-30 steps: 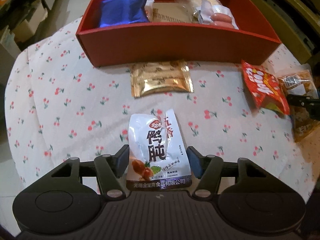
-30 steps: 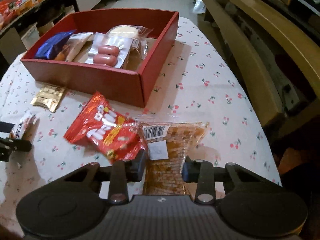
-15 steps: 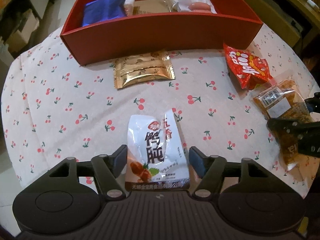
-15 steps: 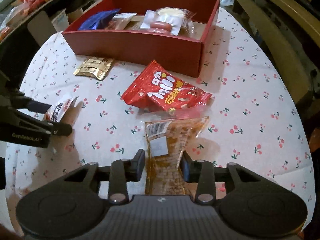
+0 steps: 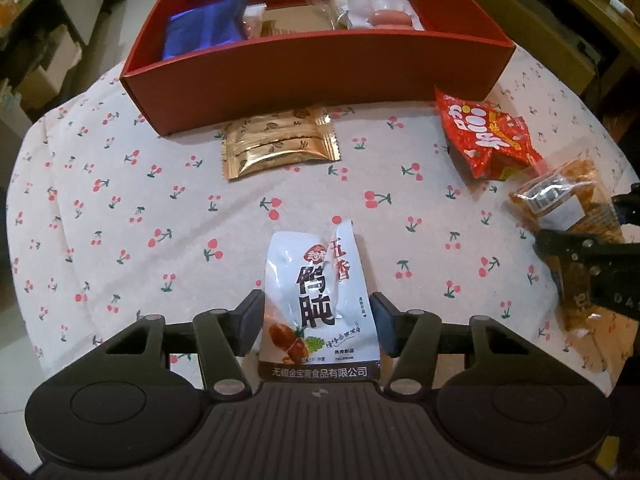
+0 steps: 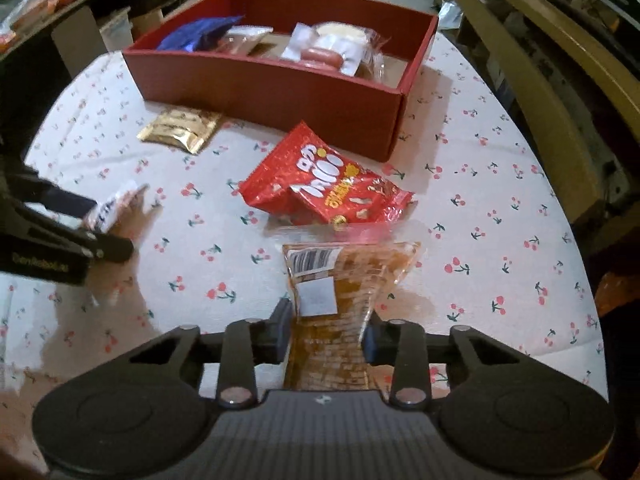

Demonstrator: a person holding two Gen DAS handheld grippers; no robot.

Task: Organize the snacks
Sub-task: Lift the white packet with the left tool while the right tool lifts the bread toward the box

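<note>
While both tools pointed steeply down at the bench (image 5: 120, 208), the open red cardboard box (image 5: 320, 64) lay straight ahead of each. Left tool (image 5: 316, 320): jaws closing, white foil pouch with black characters (image 5: 320, 296) between them, long axis toward box. Right tool (image 6: 326, 330): clamped on clear bag of amber snacks (image 6: 340, 280), pinched at waist.
</note>
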